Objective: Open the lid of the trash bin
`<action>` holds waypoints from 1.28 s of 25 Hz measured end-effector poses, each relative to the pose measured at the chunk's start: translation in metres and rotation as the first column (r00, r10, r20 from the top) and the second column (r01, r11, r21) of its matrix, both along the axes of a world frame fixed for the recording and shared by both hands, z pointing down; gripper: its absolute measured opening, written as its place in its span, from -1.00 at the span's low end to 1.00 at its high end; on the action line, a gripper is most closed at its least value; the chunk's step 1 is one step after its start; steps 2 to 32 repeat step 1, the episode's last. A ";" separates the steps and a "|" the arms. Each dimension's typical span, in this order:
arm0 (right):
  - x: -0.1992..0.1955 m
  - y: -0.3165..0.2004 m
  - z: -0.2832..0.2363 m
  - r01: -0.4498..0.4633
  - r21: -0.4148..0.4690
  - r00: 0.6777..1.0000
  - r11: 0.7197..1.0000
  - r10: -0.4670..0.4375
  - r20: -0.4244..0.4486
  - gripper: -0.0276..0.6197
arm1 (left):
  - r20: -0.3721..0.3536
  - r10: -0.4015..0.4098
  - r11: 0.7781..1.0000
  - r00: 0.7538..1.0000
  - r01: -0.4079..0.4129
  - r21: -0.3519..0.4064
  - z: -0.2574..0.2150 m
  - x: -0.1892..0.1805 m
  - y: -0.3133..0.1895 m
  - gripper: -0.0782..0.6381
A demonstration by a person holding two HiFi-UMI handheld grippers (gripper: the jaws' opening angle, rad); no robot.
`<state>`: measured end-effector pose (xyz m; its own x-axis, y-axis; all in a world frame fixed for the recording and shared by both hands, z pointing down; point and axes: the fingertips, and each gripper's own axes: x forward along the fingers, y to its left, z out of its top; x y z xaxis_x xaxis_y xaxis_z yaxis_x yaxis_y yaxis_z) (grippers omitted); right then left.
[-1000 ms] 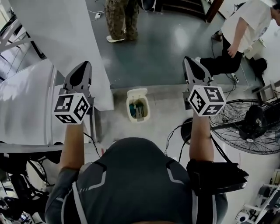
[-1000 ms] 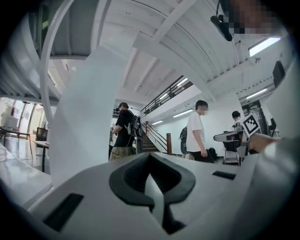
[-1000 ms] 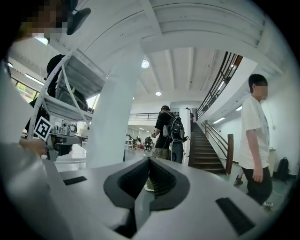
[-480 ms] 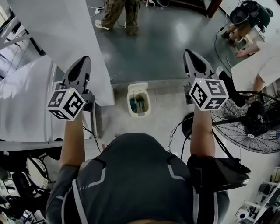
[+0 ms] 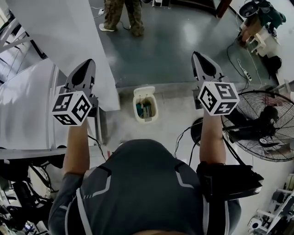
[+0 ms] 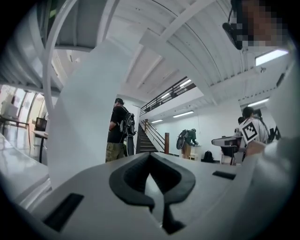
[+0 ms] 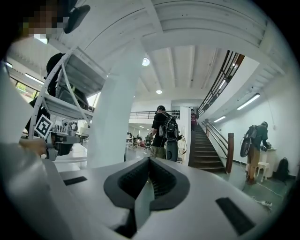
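Both grippers are held up in front of the person, level and well apart. The left gripper and the right gripper each have their jaws drawn together at the tips, with nothing between them. The left gripper view and the right gripper view confirm this: the dark pads meet at a point and only the hall shows beyond.

Between the two in the head view, far below on the pale floor, stands the trash bin, a small white one. Its inside shows from above, with teal and grey things in it. A white flap stands at its far edge, so the lid looks to be already raised, or nearly so. Neither gripper view shows the bin.

A dark cable trails over the floor just to the bin's right, and further right stands a large fan. A tall white panel rises to the left, close beside the left gripper, with a table further left. Another person stands further off on the grey floor.

The likely trouble is the bin itself. It looks light and sits loose on the floor, so a push on the flap from clenched jaws could slide it or tip it backward and spill its contents. Reaching down, the right gripper could snag the cable and the left could knock the panel. With the gripper cameras pointed over the bin, the approach would rely on the head view alone.
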<state>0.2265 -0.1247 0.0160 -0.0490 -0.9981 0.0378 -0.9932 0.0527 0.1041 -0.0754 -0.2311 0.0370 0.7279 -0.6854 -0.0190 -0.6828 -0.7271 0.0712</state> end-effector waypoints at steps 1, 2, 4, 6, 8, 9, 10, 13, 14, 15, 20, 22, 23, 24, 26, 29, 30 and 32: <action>0.000 0.000 0.000 0.000 -0.001 1.000 1.000 0.000 0.001 -0.83 | 0.002 0.007 1.000 1.000 -0.007 -0.008 0.000 0.002 0.000 -0.76; 0.000 0.000 0.000 0.000 -0.001 1.000 1.000 0.000 0.001 -0.83 | 0.002 0.007 1.000 1.000 -0.007 -0.008 0.000 0.002 0.000 -0.76; 0.000 0.000 0.000 0.000 -0.001 1.000 1.000 0.000 0.001 -0.83 | 0.002 0.007 1.000 1.000 -0.007 -0.008 0.000 0.002 0.000 -0.76; 0.000 0.000 0.000 0.000 -0.001 1.000 1.000 0.000 0.001 -0.83 | 0.002 0.007 1.000 1.000 -0.007 -0.008 0.000 0.002 0.000 -0.76; 0.000 0.000 0.000 0.000 -0.001 1.000 1.000 0.000 0.001 -0.83 | 0.002 0.007 1.000 1.000 -0.007 -0.008 0.000 0.002 0.000 -0.76; 0.000 0.000 0.000 0.000 -0.001 1.000 1.000 0.000 0.001 -0.83 | 0.002 0.007 1.000 1.000 -0.007 -0.008 0.000 0.002 0.000 -0.76; 0.000 0.000 0.000 0.000 -0.001 1.000 1.000 0.000 0.001 -0.83 | 0.002 0.007 1.000 1.000 -0.007 -0.008 0.000 0.002 0.000 -0.76; 0.000 0.000 0.000 0.000 -0.001 1.000 1.000 0.000 0.001 -0.83 | 0.002 0.007 1.000 1.000 -0.007 -0.008 0.000 0.002 0.000 -0.76; 0.000 0.000 0.000 0.000 -0.001 1.000 1.000 0.000 0.001 -0.83 | 0.002 0.007 1.000 1.000 -0.007 -0.008 0.000 0.002 0.000 -0.76; 0.000 0.000 0.000 0.000 -0.001 1.000 1.000 0.000 0.001 -0.83 | 0.002 0.007 1.000 1.000 -0.007 -0.008 0.000 0.002 0.000 -0.76; 0.000 0.000 0.000 0.000 -0.001 1.000 1.000 0.000 0.001 -0.83 | 0.002 0.007 1.000 1.000 -0.007 -0.008 0.000 0.002 0.000 -0.76; 0.000 0.000 0.000 0.000 -0.001 1.000 1.000 0.000 0.001 -0.83 | 0.002 0.007 1.000 1.000 -0.007 -0.008 0.000 0.002 0.000 -0.76; 0.000 0.000 0.000 0.000 -0.001 1.000 1.000 0.000 0.001 -0.83 | 0.002 0.007 1.000 1.000 -0.007 -0.008 0.000 0.002 0.000 -0.76; 0.000 0.000 0.000 0.000 -0.001 1.000 1.000 0.000 0.001 -0.83 | 0.002 0.007 1.000 1.000 -0.007 -0.008 0.000 0.002 0.000 -0.76; 0.000 0.000 0.000 0.000 -0.001 1.000 1.000 0.000 0.001 -0.83 | 0.002 0.007 1.000 1.000 -0.007 -0.008 0.000 0.002 0.000 -0.76; 0.000 0.000 0.000 0.000 -0.001 1.000 1.000 0.000 0.001 -0.83 | 0.002 0.007 1.000 1.000 -0.007 -0.008 0.000 0.002 0.000 -0.76; 0.000 0.000 0.000 0.000 -0.001 1.000 1.000 0.000 0.001 -0.83 | 0.002 0.007 1.000 1.000 -0.007 -0.008 0.000 0.002 0.000 -0.76; 0.000 0.000 0.000 0.000 -0.001 1.000 1.000 0.000 0.001 -0.83 | 0.002 0.007 1.000 1.000 -0.007 -0.008 0.000 0.002 0.000 -0.76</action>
